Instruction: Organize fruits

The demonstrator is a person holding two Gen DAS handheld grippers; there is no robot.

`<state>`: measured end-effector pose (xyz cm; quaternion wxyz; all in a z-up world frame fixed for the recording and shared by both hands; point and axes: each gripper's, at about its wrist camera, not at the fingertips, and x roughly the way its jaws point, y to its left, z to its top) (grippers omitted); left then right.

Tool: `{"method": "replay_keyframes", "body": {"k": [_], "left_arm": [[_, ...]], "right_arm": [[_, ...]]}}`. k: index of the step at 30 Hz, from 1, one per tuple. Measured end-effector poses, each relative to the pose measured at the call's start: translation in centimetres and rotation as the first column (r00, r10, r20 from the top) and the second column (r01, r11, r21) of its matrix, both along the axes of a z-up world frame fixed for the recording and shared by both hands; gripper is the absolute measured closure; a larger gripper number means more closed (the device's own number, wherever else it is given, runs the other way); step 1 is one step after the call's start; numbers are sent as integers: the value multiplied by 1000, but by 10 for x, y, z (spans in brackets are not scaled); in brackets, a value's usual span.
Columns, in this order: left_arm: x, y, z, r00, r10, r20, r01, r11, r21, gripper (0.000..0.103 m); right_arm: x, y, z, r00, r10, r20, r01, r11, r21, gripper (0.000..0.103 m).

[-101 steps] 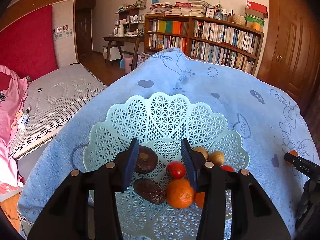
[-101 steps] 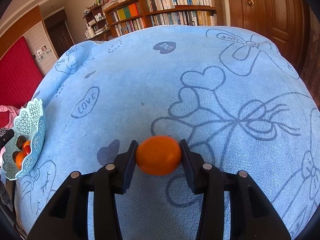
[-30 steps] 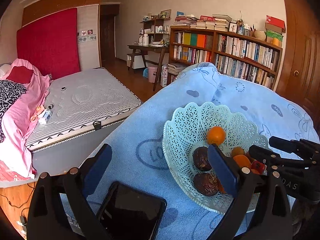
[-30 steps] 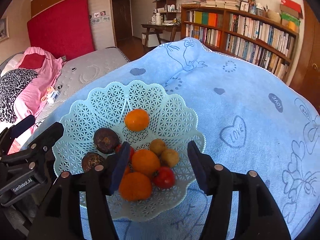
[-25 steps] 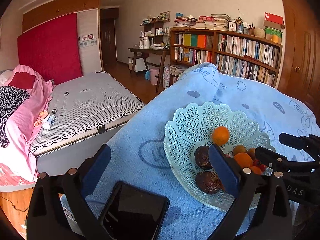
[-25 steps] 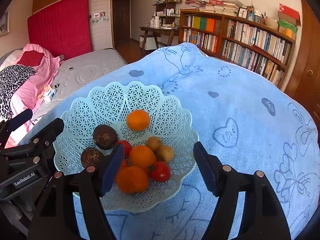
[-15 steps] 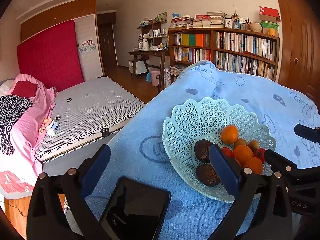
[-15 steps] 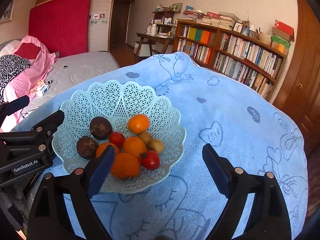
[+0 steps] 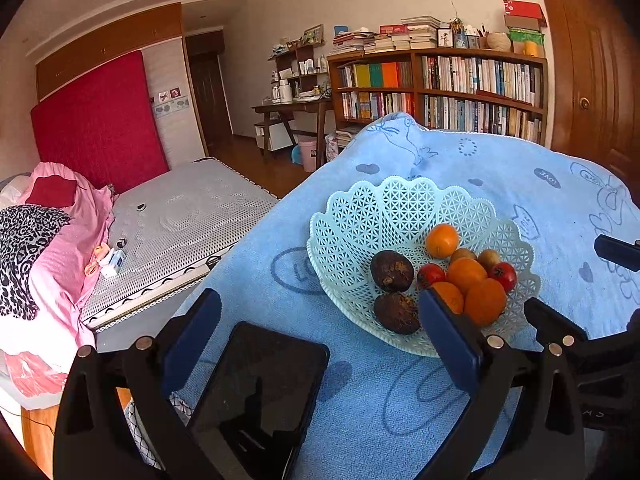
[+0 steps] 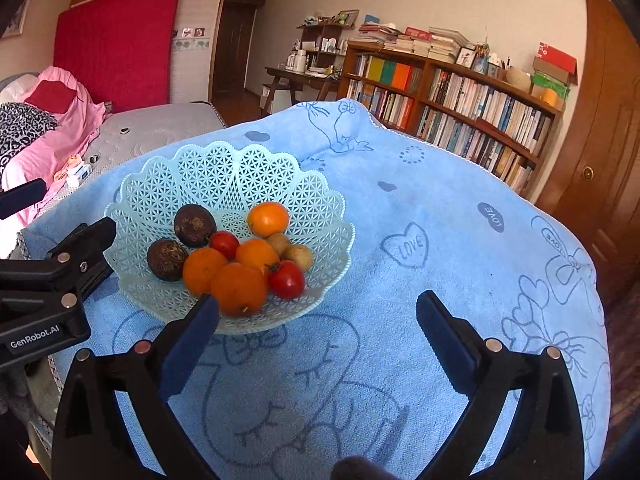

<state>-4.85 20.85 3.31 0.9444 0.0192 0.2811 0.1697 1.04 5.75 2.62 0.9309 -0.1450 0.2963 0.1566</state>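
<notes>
A pale green lattice basket (image 10: 320,216) is seated on a blue towel (image 10: 460,280) printed with hearts and cartoon figures. All fruit in view is contained in the basket: four oranges — one (image 10: 268,219) set apart toward the far wall, three (image 10: 238,289) clustered at the near side — two red tomatoes (image 10: 286,279), two small brown kiwis (image 10: 301,257) and two dark, rough-skinned fruits (image 10: 195,225) on the side nearest the bed.

The right gripper (image 10: 318,330) is held above the towel just short of the basket's near rim; its jaws are spread wide and nothing is held between them. The left gripper (image 9: 318,326) is likewise spread wide and empty, positioned beside the basket on the bed side. A black phone (image 9: 256,384) lies on the towel beneath the left gripper's jaws.

A bed with pink bedding (image 9: 60,248) and a bookshelf (image 9: 440,88) are visible beyond the towel.
</notes>
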Motion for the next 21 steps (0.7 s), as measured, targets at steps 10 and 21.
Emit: {"method": "replay_keyframes", "body": {"k": [10, 21], "left_arm": [[-5, -19, -12, 998, -17, -61, 20, 998, 56, 3], [-5, -26, -13, 998, -10, -70, 15, 997, 82, 3]], "right_arm": [[-9, -16, -4, 1000, -14, 26, 14, 1000, -7, 5], [-14, -18, -3, 999, 0, 43, 0, 1000, -11, 5]]}}
